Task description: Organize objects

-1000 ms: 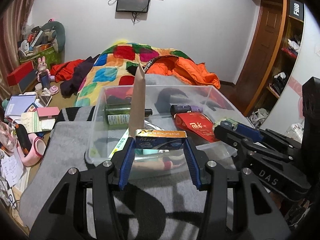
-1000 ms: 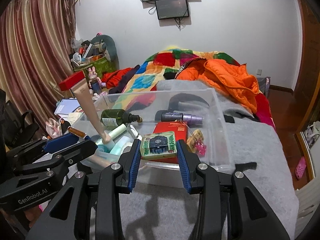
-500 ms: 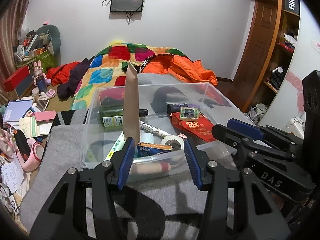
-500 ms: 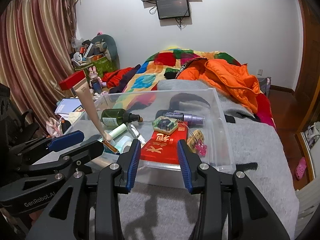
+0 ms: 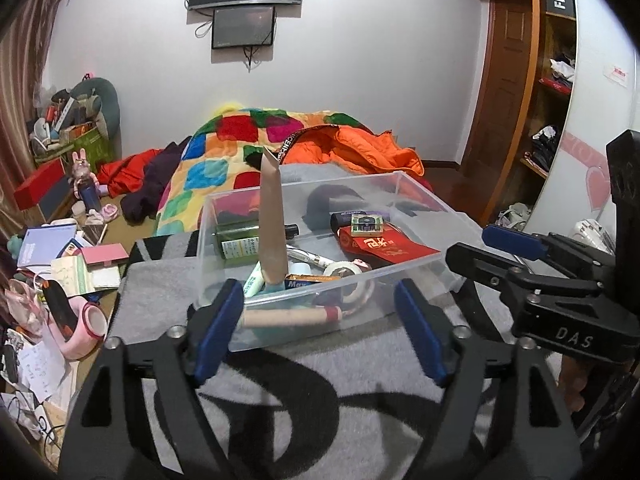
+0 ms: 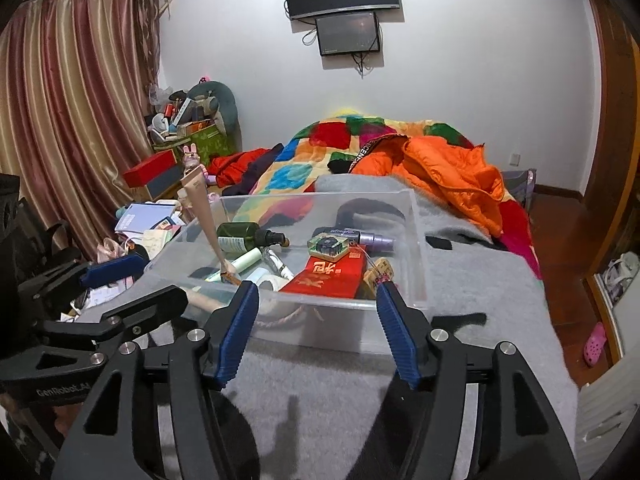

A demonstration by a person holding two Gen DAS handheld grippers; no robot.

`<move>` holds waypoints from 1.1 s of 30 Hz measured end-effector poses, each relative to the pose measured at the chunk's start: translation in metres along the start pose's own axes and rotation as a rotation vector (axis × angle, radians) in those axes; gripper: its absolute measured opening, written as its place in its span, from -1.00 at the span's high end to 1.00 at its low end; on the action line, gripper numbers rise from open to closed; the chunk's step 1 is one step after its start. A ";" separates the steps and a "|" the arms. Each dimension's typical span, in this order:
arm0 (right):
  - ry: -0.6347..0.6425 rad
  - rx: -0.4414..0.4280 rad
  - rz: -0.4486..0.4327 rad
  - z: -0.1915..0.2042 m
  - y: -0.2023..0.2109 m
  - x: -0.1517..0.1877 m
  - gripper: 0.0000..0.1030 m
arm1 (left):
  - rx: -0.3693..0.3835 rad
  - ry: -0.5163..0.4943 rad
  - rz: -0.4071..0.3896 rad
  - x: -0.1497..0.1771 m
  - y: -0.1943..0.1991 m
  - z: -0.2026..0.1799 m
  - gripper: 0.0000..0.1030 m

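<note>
Clear plastic bin point(image 5: 420, 188) point(image 6: 416, 240): rectangular, transparent, set on a grey blanket point(image 5: 320, 392) point(image 6: 480, 320) at the near end of a bed.

Contents:
- Tan cosmetic tube point(image 5: 272, 220) point(image 6: 204, 216), standing nearly upright at the near left, crimped end up.
- Dark green bottle point(image 5: 236, 236) point(image 6: 244, 236), lying on its side at the far left, black pump pointing right.
- Purple tube point(image 5: 352, 216) point(image 6: 372, 238), lying along the far side.
- Small green box point(image 5: 367, 224) point(image 6: 330, 246), resting on the far end of the red packet, just beside the purple tube.
- Red packet point(image 5: 388, 246) point(image 6: 328, 280) with gold lettering, flat at centre right.
- Roll of white tape point(image 5: 342, 270) point(image 6: 268, 282), near the front wall.
- Blue-and-gold box point(image 5: 308, 280), marked "Max", at the foot of the tan tube.
- Tan rod with red band point(image 5: 292, 316), lying along the near wall.

Left gripper point(image 5: 320, 312): blue-padded jaws spread wide, nothing between them, just short of the bin's near wall.
Right gripper point(image 6: 318, 312): jaws likewise spread wide and empty, close to the bin's near edge at the right of the other.

Surroundings: patchwork quilt point(image 5: 240, 148) point(image 6: 340, 140) and orange jacket point(image 5: 360, 148) point(image 6: 448, 168) at the far end of the bed; loose papers point(image 5: 72, 264) on the floor at left.
</note>
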State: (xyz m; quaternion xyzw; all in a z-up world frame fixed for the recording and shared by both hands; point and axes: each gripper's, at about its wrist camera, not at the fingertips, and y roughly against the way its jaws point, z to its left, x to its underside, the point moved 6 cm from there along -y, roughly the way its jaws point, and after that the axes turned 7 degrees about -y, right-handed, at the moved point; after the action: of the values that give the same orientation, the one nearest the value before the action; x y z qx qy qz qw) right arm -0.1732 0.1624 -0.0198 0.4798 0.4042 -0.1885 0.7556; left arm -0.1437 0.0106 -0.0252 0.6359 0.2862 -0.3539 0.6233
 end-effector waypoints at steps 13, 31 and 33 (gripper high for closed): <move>0.022 0.021 -0.012 0.001 0.027 0.024 -0.59 | 0.013 0.023 0.009 0.023 0.017 0.004 -0.83; 0.020 0.018 -0.012 0.005 0.040 0.031 -0.60 | 0.008 0.018 0.013 0.030 0.025 -0.002 -0.83; 0.020 0.018 -0.008 0.005 0.040 0.031 -0.60 | 0.009 0.018 0.015 0.030 0.025 -0.003 -0.83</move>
State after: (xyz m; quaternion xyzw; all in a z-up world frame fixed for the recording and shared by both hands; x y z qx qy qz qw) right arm -0.1258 0.1801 -0.0203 0.4868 0.4117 -0.1904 0.7465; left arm -0.1058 0.0093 -0.0351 0.6442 0.2852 -0.3447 0.6204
